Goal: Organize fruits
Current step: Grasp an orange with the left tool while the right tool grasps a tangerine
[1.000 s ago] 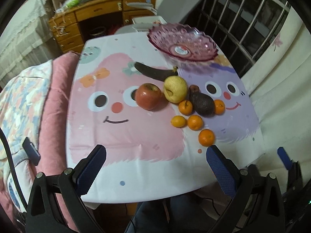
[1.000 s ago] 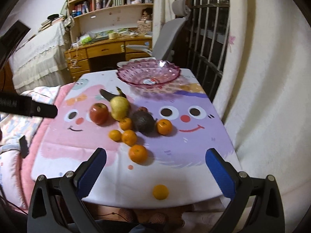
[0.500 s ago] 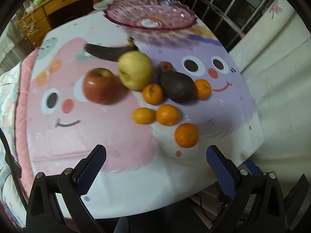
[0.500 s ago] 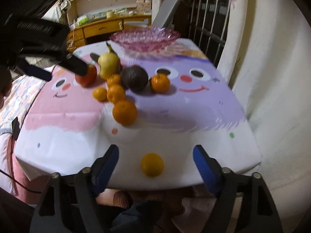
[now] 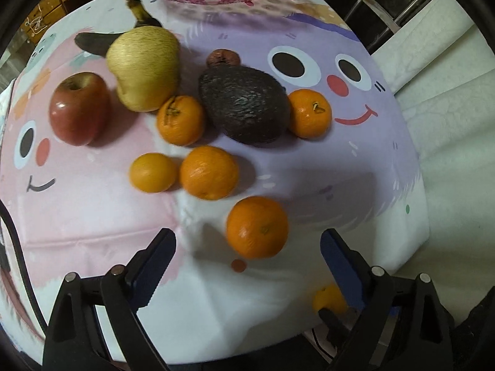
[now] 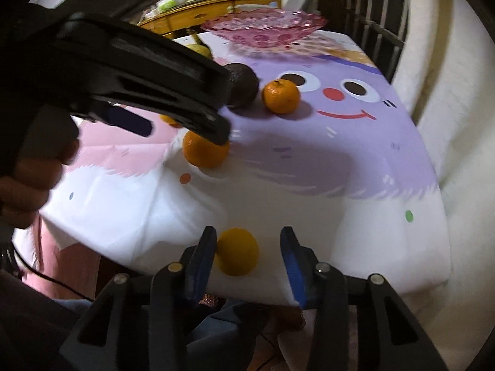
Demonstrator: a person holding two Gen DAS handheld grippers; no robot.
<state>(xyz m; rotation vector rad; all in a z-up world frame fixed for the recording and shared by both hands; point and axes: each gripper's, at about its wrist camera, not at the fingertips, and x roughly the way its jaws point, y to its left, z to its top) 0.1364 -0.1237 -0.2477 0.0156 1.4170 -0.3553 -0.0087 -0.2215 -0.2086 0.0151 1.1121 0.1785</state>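
Fruit lies on a cartoon tablecloth: a red apple (image 5: 79,108), a yellow pear (image 5: 144,68), a dark avocado (image 5: 244,105), a dark banana (image 5: 96,41) and several oranges. My left gripper (image 5: 247,253) is open, with the nearest orange (image 5: 256,227) just beyond its fingertips. My right gripper (image 6: 247,247) is half closed around a small yellow-orange fruit (image 6: 238,252) at the table's front edge; its left pad touches the fruit and the right pad stands apart. A pink glass bowl (image 6: 263,27) stands empty at the far end.
The left gripper's body (image 6: 139,71) fills the upper left of the right wrist view and hides part of the fruit. A white curtain (image 6: 448,108) hangs to the right. A wooden desk (image 6: 216,3) stands behind the table.
Both grippers have moved forward and down toward the table. The right gripper's jaws have narrowed around the small yellow-orange fruit. The left gripper has stayed open.
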